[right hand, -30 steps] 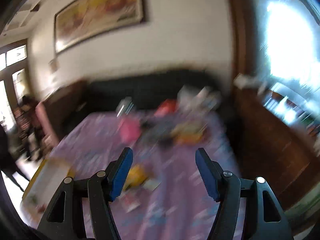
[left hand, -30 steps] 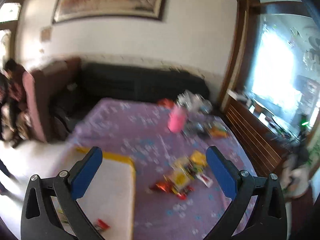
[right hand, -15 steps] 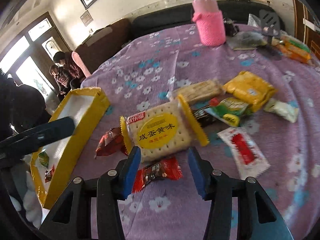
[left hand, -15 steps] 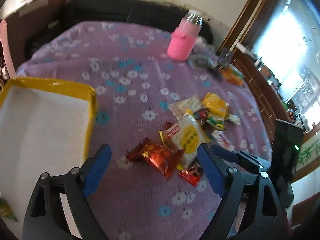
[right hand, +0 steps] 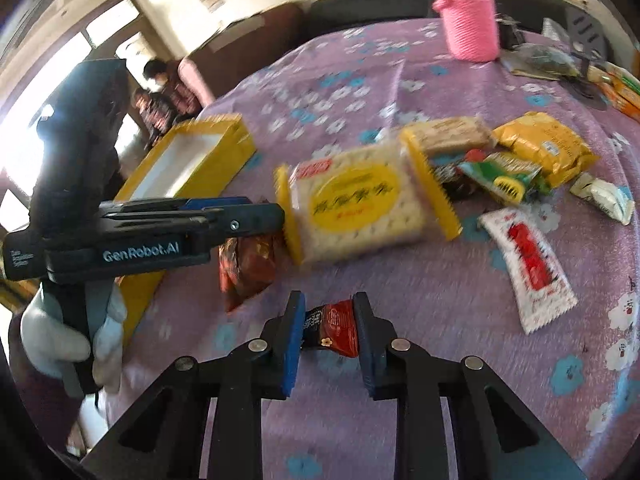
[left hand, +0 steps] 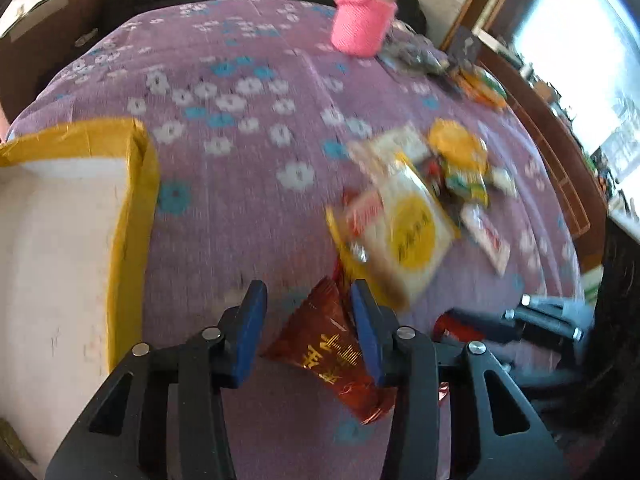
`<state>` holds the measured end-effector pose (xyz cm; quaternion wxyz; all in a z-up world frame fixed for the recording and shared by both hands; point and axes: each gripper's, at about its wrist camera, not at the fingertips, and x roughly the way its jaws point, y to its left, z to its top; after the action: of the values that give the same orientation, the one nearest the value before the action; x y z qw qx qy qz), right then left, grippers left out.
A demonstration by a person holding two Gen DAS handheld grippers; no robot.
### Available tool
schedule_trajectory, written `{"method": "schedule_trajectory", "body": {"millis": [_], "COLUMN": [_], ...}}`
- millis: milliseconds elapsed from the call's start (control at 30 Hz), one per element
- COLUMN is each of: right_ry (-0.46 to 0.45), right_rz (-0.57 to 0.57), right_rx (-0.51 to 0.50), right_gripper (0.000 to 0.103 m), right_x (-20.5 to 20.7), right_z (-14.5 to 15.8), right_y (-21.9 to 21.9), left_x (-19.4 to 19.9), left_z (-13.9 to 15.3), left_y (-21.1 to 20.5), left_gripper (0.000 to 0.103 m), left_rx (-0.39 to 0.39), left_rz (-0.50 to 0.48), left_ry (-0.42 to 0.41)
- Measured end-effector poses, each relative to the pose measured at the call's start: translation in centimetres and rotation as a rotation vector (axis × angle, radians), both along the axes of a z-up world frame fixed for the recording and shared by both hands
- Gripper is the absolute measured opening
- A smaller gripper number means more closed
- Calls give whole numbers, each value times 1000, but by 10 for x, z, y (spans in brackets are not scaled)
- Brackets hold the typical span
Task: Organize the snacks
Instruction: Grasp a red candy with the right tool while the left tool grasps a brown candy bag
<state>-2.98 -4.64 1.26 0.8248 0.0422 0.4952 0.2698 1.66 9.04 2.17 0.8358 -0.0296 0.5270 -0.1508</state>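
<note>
Left tool: jaws partly apart, straddling the shiny red foil packet, which lies on the purple floral tabletop; the right blue pad touches the packet's edge, the left pad stands clear of it, so no grip is established. Right tool: jaws narrowed around a small red wrapped candy, both pads at its ends; whether they actually clamp it cannot be told. The candy rests on the cloth. The square cracker pack with the yellow round label lies just beyond both tools, its corner beside the foil packet. Behind it sits a loose cluster: a long biscuit pack, a yellow bag, a green sachet and a white-and-red sachet. The yellow-rimmed white box stands at the left, well apart from the snacks. A pink knitted bottle stands upright at the far edge.
</note>
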Motion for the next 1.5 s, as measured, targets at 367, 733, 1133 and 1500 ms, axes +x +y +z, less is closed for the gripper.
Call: {"method": "schedule_trajectory", "body": {"millis": [367,733,1133,1500], "right_ry": [3,-5,-5,-6], "right_rz": [-113,-159,-181,-223], "right_rx": [40,64,74,46], "right_gripper": [44,47,51,52], "right_x": [1,1,0,-4], "right_z": [1,5,4,8], "right_y": [-31,-43,-52,-55], "left_x": [-59,-57,-49,-68], "left_z": [20,-4,-9,8], "left_y": [36,8,-38,-3], "left_gripper": [54,58,38,31], "left_rx": [-119,-143,140,2], "left_rz": [76,79,-15,49], "left_ry": [-27,49,-131,-153]}}
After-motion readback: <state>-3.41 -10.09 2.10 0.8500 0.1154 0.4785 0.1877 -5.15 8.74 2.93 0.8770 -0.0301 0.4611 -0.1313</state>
